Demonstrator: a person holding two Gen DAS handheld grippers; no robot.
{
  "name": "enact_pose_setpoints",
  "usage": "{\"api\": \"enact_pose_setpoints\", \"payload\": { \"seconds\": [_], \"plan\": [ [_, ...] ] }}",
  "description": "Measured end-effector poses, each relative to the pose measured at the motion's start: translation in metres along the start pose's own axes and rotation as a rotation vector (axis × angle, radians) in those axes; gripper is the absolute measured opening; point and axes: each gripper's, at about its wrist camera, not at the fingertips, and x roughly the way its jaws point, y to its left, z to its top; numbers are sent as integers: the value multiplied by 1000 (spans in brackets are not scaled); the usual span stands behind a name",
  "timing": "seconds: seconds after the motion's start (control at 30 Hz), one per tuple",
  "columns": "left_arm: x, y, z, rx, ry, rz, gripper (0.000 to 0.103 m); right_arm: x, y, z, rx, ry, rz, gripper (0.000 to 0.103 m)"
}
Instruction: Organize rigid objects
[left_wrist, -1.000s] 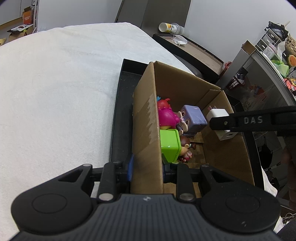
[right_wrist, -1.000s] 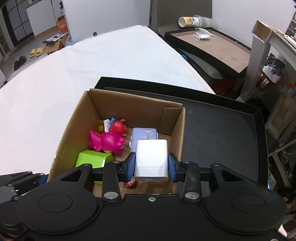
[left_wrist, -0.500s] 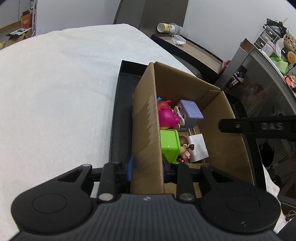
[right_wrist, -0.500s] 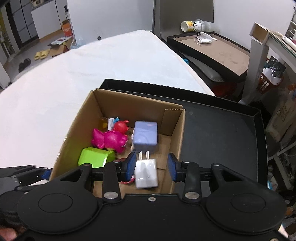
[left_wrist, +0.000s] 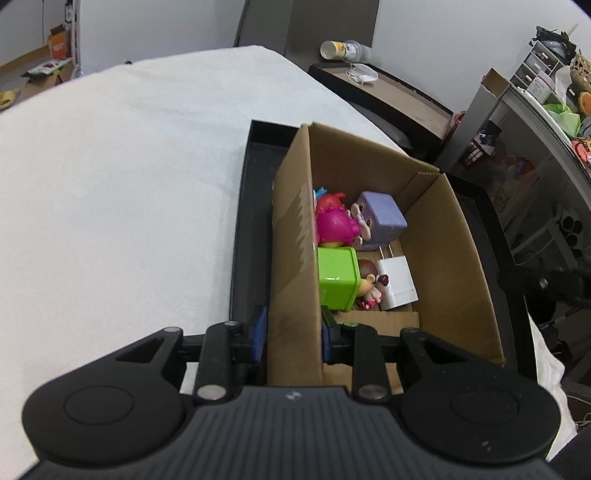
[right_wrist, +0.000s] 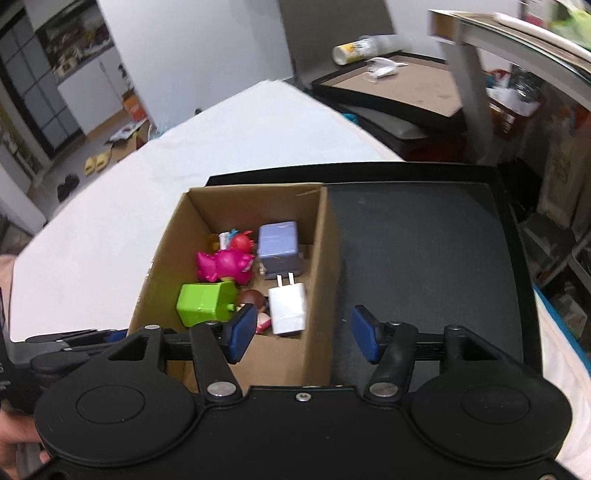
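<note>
A cardboard box (left_wrist: 454, 258) (right_wrist: 317, 258) stands on a black tray (right_wrist: 424, 258). Inside lie a white charger (left_wrist: 397, 282) (right_wrist: 288, 308), a green cube (left_wrist: 338, 277) (right_wrist: 205, 302), a purple cube toy (left_wrist: 380, 218) (right_wrist: 279, 247), a pink figure (left_wrist: 334, 229) (right_wrist: 223, 264) and a small brown-haired doll (left_wrist: 369, 280). My left gripper (left_wrist: 293, 332) is shut on the box's left wall. My right gripper (right_wrist: 303, 338) is open and empty, above the box's near right wall.
The tray (left_wrist: 243, 229) lies on a white padded surface (left_wrist: 129, 184). Another black tray with a bottle (right_wrist: 354, 51) and a mask stands behind. Shelves with clutter (left_wrist: 546, 92) are on the right.
My right gripper opened and let the white charger drop into the box, then pulled back and to the right. The left gripper kept its hold on the box wall.
</note>
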Motion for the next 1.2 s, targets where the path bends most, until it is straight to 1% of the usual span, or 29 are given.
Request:
{"api": "enact_pose_setpoints", "payload": {
  "seconds": [0.03,0.2,0.3,0.37,0.4,0.43,0.47,0.53,0.57,0.63,0.67,0.73,0.83,0.97,1.1,1.2],
  "plan": [
    [-3,-2,0,8,-2,8,27,-3,-5,-2,17,-2,4,57],
    [-22,-14,1,49,8,59,28,-17,-27,-15,65,-9,-8,68],
    [-32,-19,2,43,38,60,32,-25,-36,-21,101,-12,-6,77],
    [-40,-25,2,49,54,66,37,-32,-40,-24,117,-24,0,83],
    [-45,-30,2,60,56,74,42,-37,-41,-26,121,-33,4,85],
    [-51,-35,1,74,52,79,47,-42,-41,-28,121,-41,11,90],
    [-57,-40,1,87,46,81,49,-46,-42,-29,124,-48,17,94],
    [-70,-50,-1,104,35,76,60,-58,-44,-32,132,-66,20,97],
    [-76,-54,-1,108,30,77,63,-64,-44,-33,135,-75,17,99],
    [-91,-63,-3,119,4,68,75,-76,-45,-36,142,-91,17,103],
    [-101,-66,-4,123,-15,54,78,-82,-45,-37,144,-98,17,103],
    [-115,-75,-6,131,-34,50,86,-94,-45,-39,147,-109,1,103],
    [-135,-86,-9,156,-55,53,90,-111,-47,-44,162,-130,-18,103],
    [-155,-95,-16,157,-73,54,91,-134,-44,-52,158,-161,-26,103],
    [-174,-100,-24,159,-97,53,91,-155,-39,-59,145,-192,-16,103],
    [-188,-103,-30,153,-113,39,91,-169,-35,-64,133,-213,-11,103]
  ]
}}
